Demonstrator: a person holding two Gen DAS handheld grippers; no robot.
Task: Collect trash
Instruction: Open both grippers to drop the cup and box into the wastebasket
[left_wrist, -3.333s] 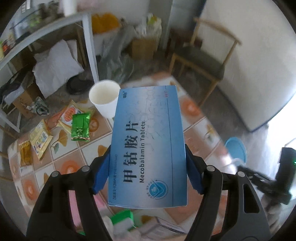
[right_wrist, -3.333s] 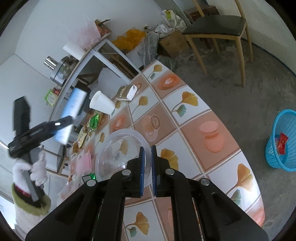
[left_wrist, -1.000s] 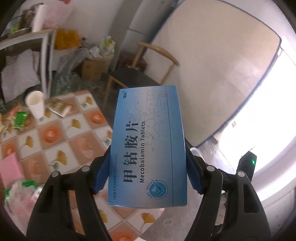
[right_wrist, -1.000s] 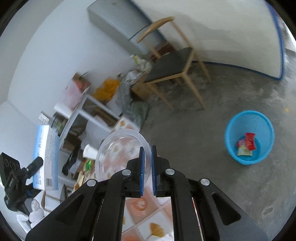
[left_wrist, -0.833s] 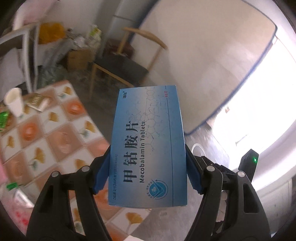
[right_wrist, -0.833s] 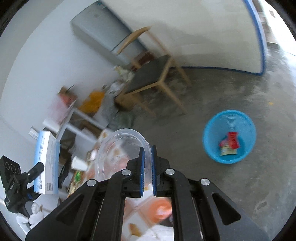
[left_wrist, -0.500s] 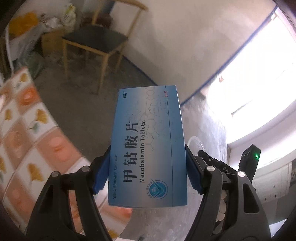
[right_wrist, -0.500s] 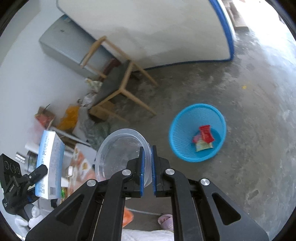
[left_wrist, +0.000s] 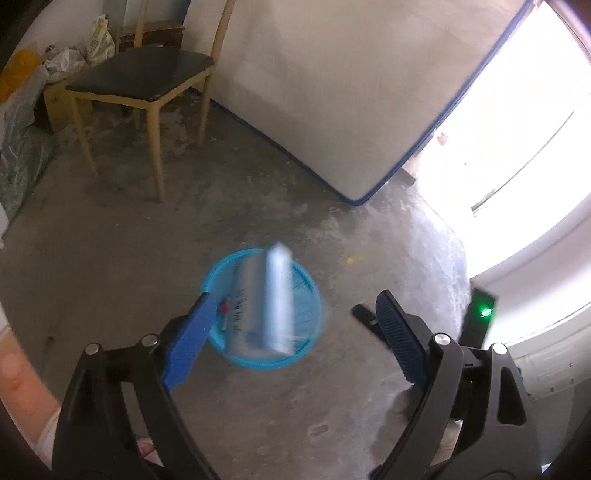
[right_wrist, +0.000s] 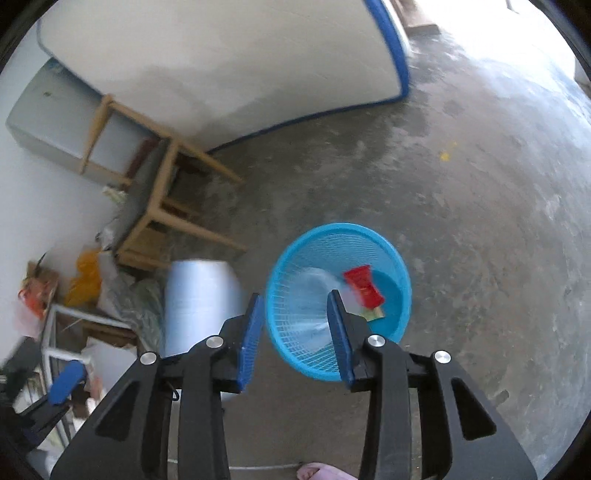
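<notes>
Both tongs hang over bare concrete floor (left_wrist: 110, 236), and both stand open with nothing between their pads. The left tongs (left_wrist: 291, 325) are spread wide; just ahead of their tips the blue medicine box (left_wrist: 275, 299) shows as a pale blur, in the air over the blue basket (left_wrist: 229, 354), its lower end within the rim's outline. The basket sits right in front of and below the left pad. From the right wrist view the same box (right_wrist: 199, 302) appears as a blurred pale block just left of the right tongs (right_wrist: 295, 328). These are parted too, and a faint clear smear — the plastic bowl (right_wrist: 314, 295) — lies inside the basket (right_wrist: 369, 236), ahead of the tips, next to a red wrapper (right_wrist: 364, 286) on the basket's floor.

Around the basket the floor is open on every side. Well ahead and to the left of the left tongs stands a wooden chair (left_wrist: 140, 70); behind it runs the white wall with its blue edging (left_wrist: 373, 192). Bags and boxes (right_wrist: 92, 277) crowd the far left of the right tongs.

Half a second ago the left tongs clamped the box upright and the right tongs pinched the bowl's rim — now both have let go, and the table has slid almost out of sight.
</notes>
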